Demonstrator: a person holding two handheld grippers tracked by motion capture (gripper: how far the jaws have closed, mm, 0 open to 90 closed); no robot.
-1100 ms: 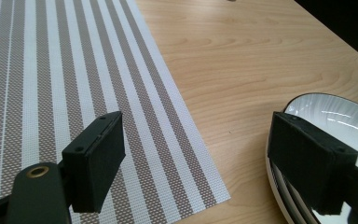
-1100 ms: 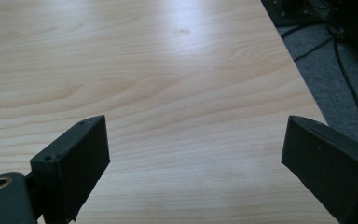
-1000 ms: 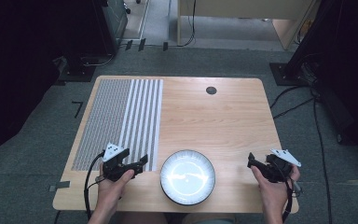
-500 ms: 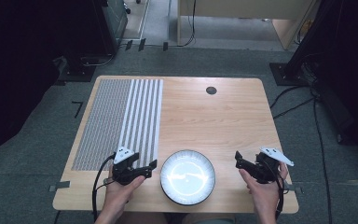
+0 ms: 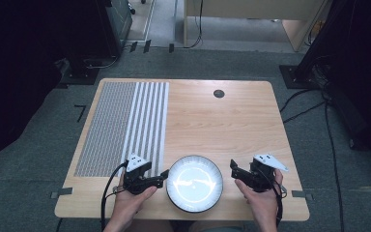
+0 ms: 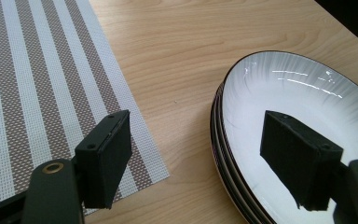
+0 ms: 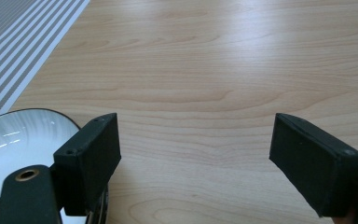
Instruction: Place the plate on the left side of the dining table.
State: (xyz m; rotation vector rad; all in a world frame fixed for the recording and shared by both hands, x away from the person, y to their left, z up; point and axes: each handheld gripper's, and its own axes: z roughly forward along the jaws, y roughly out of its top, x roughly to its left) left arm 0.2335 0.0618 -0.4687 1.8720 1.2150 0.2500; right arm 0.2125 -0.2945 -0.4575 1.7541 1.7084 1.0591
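Observation:
A stack of white plates with dark rims [image 5: 194, 183] sits at the table's front middle. My left gripper [image 5: 164, 176] is at the stack's left edge, open, and its jaws have just been closing a little. In the left gripper view the left gripper [image 6: 198, 135] straddles the plates' [image 6: 307, 88] rim without touching: one jaw is over the plate, the other over the mat's corner. My right gripper [image 5: 234, 169] hovers just right of the stack, open, its jaws also just closing. In the right gripper view only bare wood lies inside the right gripper [image 7: 196, 140]. The plate [image 7: 14, 135] lies beside its left jaw.
A striped brown-and-white placemat [image 5: 125, 121] covers the left part of the wooden table [image 5: 232, 121]. A dark round cable hole [image 5: 219, 94] is near the far edge. Cables trail from both grippers, and dark floor surrounds the table.
Both hands have moved inward toward the plates, the right one farther. Each gripper now sits close beside the stack's rim.

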